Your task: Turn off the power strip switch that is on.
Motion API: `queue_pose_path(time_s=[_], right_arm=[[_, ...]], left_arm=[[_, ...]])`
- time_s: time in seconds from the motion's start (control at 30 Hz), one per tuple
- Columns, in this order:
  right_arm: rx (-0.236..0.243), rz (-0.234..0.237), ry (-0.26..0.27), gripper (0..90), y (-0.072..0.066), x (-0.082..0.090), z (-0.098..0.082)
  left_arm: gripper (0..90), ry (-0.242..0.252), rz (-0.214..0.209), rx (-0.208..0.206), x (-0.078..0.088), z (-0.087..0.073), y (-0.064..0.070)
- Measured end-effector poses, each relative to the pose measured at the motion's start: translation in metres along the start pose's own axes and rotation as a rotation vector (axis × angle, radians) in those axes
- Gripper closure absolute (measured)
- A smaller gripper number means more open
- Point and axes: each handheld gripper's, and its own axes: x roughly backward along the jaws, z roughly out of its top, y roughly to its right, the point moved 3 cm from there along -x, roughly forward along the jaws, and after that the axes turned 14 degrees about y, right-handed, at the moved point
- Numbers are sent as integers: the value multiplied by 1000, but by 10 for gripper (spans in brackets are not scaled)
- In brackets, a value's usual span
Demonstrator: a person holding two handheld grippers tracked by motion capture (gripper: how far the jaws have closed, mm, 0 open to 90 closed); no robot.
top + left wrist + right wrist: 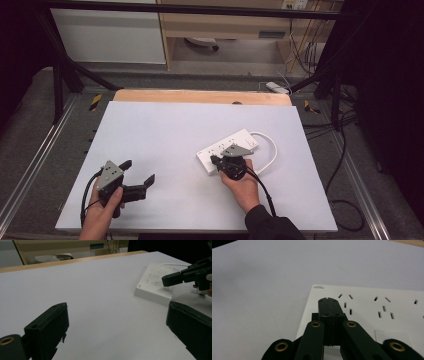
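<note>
Power strip (229, 150): white, small corner logo unreadable
Right gripper (329, 301): jaws pressed together above strip
Left gripper (139, 171): jaws spread, at 8 o'clock on table (165, 130)

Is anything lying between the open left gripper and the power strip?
Nothing visible. Bare white table lies between the left gripper and the power strip. The right gripper, jaws shut, sits over the strip's near end.

Tabletop (165, 130): smooth matt white sheet, wood strip along far edge. Power strip (227, 150): white plastic, smooth, slight sheen; white cord (272, 150) looks rubbery plastic. Left tongs (140, 172): matt black plastic jaws, brass-coloured metal rivets, grey matt plate on top. Right tongs (328, 301): same matt black plastic, brass-coloured rivets. Floor (45, 125): grey, rough, carpet-like.
</note>
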Motion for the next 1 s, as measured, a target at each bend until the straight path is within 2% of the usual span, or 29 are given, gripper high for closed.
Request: queue_pose_path(time_s=[0.23, 0.53, 0.77, 1.0], right_arm=[[7, 8, 17, 900, 3, -2, 11], [19, -3, 46, 900, 7, -1, 32], [29, -11, 68, 900, 10, 1, 49], [18, -16, 86, 900, 14, 8, 58]], left_arm=[[43, -1, 3, 1, -1, 0, -1], [43, 4, 5, 2, 2, 0, -2], [43, 2, 22, 3, 3, 0, -5], [43, -2, 17, 5, 3, 0, -4]])
